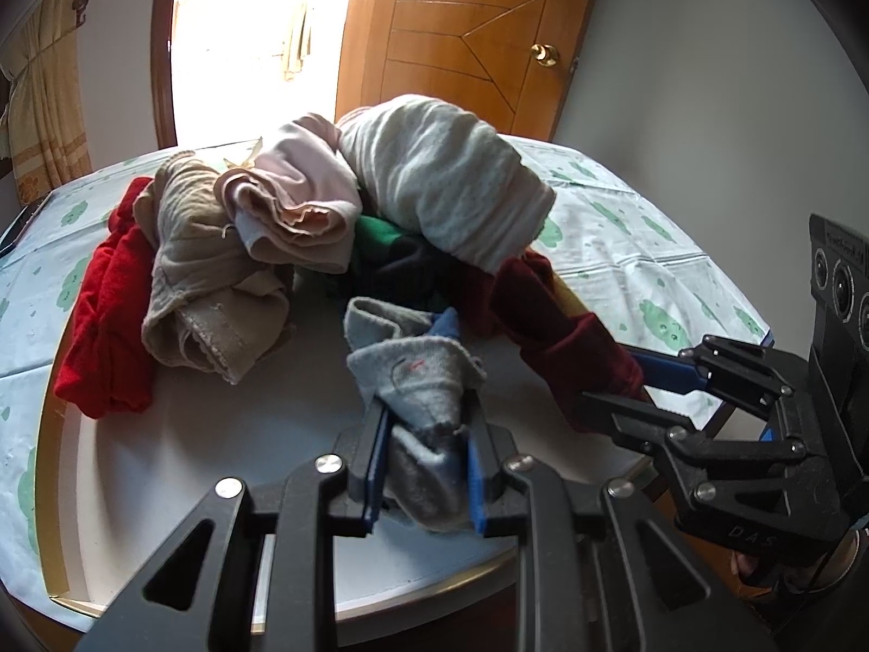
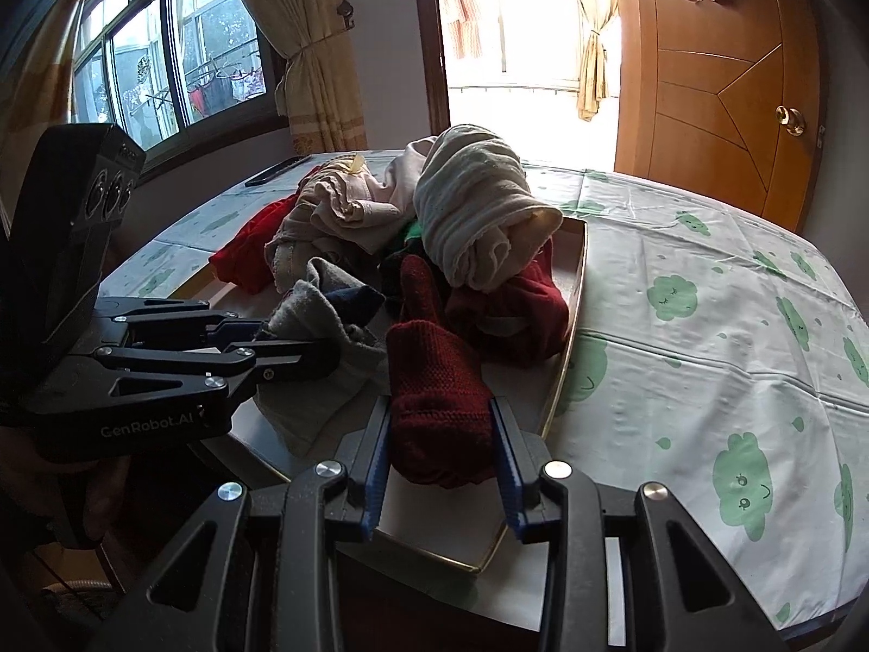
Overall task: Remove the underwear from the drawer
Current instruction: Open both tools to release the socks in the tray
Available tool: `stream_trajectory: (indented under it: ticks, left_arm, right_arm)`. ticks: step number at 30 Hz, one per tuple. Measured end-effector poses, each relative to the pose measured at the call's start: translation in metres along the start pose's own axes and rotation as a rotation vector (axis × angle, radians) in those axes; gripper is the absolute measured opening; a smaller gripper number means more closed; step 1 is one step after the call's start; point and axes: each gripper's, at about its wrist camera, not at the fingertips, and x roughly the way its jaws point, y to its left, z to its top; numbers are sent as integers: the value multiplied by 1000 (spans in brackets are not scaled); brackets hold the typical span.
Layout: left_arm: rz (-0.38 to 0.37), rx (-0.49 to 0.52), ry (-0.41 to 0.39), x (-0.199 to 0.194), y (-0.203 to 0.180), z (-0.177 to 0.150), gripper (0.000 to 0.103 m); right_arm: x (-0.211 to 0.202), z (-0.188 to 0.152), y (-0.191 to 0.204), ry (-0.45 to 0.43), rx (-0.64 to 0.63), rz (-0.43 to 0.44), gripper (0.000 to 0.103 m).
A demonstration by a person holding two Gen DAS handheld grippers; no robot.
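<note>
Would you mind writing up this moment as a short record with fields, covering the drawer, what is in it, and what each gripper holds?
container: white drawer lying on a cloth with green cloud print
contents: heap of garments, including a red piece, a beige piece, a pink piece and a cream rolled piece on top
left gripper: shut on a grey-and-blue sock
right gripper: shut on a dark red knit sock
background: wooden door, curtained window

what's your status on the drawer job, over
Left gripper shut on grey sock. Right gripper shut on maroon sock. Underwear pile untouched in drawer.
</note>
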Motion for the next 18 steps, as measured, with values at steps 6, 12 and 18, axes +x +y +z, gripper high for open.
stream_trajectory:
  ticks: [6,12,18]
  left_arm:
    - [4,1,-3,3,-2,-4,24]
    - [6,6,-6,2,-3,-5,24]
    - [5,8,-8,3,-2,-5,24]
  right_arm:
    - [4,-3,0,2,2,3,38]
    - [3,-3,2,-1,-3,2,38]
    - [3,-4,2,-7,1,4,38]
